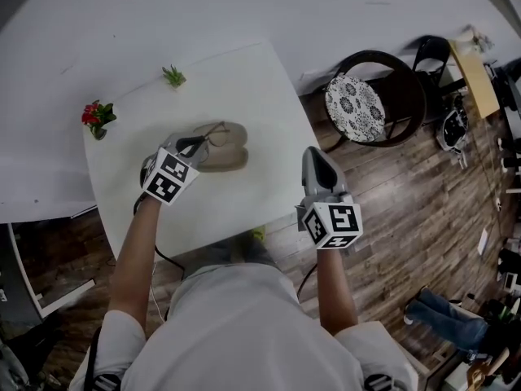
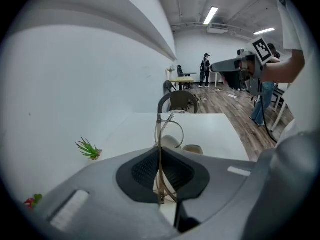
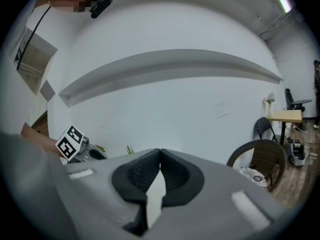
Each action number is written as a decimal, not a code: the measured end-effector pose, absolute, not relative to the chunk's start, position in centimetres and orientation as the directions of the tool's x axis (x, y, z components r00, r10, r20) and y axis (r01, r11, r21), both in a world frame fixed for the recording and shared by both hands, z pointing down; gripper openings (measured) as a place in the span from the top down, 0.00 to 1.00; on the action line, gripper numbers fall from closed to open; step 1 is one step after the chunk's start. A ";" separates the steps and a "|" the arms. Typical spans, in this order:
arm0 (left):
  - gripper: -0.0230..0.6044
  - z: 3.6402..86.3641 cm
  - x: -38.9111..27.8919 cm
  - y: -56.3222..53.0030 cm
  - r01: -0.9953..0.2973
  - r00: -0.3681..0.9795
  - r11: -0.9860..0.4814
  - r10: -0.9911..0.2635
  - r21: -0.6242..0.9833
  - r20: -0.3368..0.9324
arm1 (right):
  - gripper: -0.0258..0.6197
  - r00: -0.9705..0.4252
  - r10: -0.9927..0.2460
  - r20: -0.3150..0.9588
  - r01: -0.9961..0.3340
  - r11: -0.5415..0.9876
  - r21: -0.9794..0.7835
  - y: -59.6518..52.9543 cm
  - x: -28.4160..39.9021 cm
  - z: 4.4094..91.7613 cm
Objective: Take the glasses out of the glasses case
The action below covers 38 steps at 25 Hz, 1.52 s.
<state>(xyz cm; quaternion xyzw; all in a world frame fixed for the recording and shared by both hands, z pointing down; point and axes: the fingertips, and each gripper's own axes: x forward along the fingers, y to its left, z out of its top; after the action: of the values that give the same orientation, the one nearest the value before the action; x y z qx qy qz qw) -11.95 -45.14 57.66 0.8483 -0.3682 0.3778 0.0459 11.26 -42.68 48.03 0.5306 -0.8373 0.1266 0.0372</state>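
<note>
An open beige glasses case (image 1: 222, 146) lies on the white table (image 1: 244, 80); its two halves (image 2: 181, 146) show below the frames in the left gripper view. My left gripper (image 1: 194, 144) is shut on the thin-framed glasses (image 2: 161, 149), which stand up between its pads, lifted above the case. The glasses (image 1: 213, 133) hang over the case's left end in the head view. My right gripper (image 1: 319, 163) hovers at the table's right edge, away from the case, shut with nothing in it (image 3: 159, 156).
A small green plant (image 1: 173, 76) and a red flower pot (image 1: 97, 118) stand along the table's far and left edges. A round dark chair (image 1: 374, 96) with a patterned cushion stands right of the table on wood floor. A white wall lies beyond.
</note>
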 end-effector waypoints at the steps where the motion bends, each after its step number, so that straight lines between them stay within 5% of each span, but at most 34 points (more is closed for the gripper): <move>1: 0.93 56.9 -12.1 -45.0 -0.676 0.442 -0.708 -0.610 -0.203 0.658 | 0.96 -0.436 -0.879 0.193 -0.897 0.407 -0.172 -42.5 11.3 47.8; 21: 0.93 44.3 -17.4 -40.6 -0.889 0.312 -0.397 -0.889 -0.226 0.337 | 0.96 -0.487 -0.867 0.106 -0.870 0.471 -0.146 -40.6 9.8 42.7; 38: 0.93 38.0 -22.1 -36.4 -0.969 0.164 -0.181 -0.980 -0.167 0.111 | 0.96 -0.513 -0.855 0.078 -0.857 0.504 -0.113 -41.0 9.4 40.6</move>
<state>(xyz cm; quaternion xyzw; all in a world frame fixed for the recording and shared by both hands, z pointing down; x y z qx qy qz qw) -22.05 -36.42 37.96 0.7623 -0.6393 0.0967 -0.0287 9.38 -41.04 40.60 0.4935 -0.8670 0.0686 0.0058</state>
